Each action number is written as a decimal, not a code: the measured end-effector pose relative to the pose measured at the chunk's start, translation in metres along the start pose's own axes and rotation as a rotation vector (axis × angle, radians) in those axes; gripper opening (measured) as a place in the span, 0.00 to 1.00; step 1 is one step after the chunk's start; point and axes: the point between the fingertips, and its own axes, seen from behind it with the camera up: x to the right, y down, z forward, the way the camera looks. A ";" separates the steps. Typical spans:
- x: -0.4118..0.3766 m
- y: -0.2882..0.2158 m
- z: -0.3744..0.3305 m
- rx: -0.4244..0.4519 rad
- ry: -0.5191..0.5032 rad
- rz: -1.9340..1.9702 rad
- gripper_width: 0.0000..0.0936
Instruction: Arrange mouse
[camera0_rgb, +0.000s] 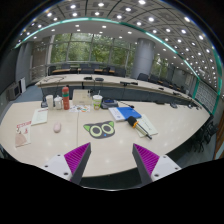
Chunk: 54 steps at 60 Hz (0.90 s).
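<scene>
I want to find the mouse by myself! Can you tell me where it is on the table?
Start at the big pale table just beyond the gripper, whose fingers are open. Find the dark mat with two round eyes in its middle, then look towards the bottles. The mouse is the small pale rounded lump lying alone between the mat and some papers.

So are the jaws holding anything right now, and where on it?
Nothing is held. The gripper is open with nothing between its jaws, and the mouse lies on the table well beyond it.
</scene>
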 end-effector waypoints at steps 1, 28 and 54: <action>-0.004 0.007 0.007 -0.008 0.000 -0.003 0.91; -0.258 0.125 0.183 -0.060 -0.248 -0.005 0.91; -0.400 0.047 0.342 -0.014 -0.309 -0.008 0.87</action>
